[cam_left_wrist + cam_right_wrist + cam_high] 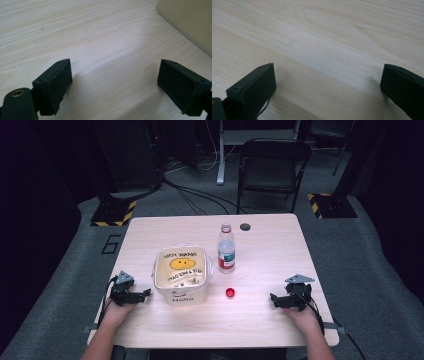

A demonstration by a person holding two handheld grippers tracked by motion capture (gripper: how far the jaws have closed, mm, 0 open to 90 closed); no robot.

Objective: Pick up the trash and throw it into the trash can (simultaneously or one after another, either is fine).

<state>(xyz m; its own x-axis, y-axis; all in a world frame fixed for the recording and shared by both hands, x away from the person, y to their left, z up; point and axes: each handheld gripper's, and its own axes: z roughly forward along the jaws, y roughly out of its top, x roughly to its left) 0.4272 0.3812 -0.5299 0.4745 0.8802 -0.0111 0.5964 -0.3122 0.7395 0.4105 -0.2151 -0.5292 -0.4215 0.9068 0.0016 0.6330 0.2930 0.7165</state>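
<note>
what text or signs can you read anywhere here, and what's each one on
"Hello": front wall of the cream square plastic tub.
"THANK YOU" and a second line beneath a yellow smiley face: the tub's clear lid, upside down from the high view; second line too blurred to read.
"6": marked on the grey floor left of the table.
Red-and-white label on the clear plastic water bottle: too small to read.

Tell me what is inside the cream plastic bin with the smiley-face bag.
A clear bag printed with a yellow smiley lines the cream plastic bin. A few small specks lie at its bottom; what they are cannot be told.
</note>
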